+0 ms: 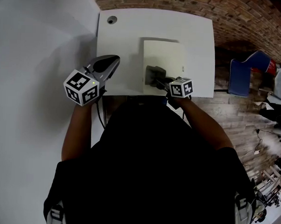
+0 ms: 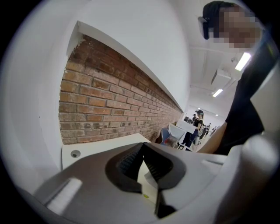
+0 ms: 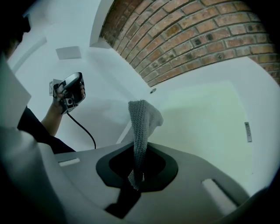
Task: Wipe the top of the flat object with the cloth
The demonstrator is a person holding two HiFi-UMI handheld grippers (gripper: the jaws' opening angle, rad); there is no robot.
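Observation:
A pale cream flat board (image 1: 164, 59) lies on the white table (image 1: 129, 39), near its front edge. My right gripper (image 1: 156, 79) is over the board's near edge, shut on a grey knitted cloth (image 1: 153, 73). In the right gripper view the cloth (image 3: 142, 120) stands up out of the shut jaws above the board (image 3: 205, 118). My left gripper (image 1: 114, 61) is raised at the table's left front corner, shut and holding nothing. It also shows in a hand at the left of the right gripper view, the left gripper (image 3: 70, 91). In the left gripper view the jaws meet at the tips of my left gripper (image 2: 142, 148).
A round cable hole (image 1: 111, 19) sits in the table's far left corner. A brick wall (image 1: 191, 3) runs behind the table and a white wall (image 1: 36, 58) along its left. A blue chair (image 1: 247, 72) stands to the right. People (image 2: 197, 124) stand far off.

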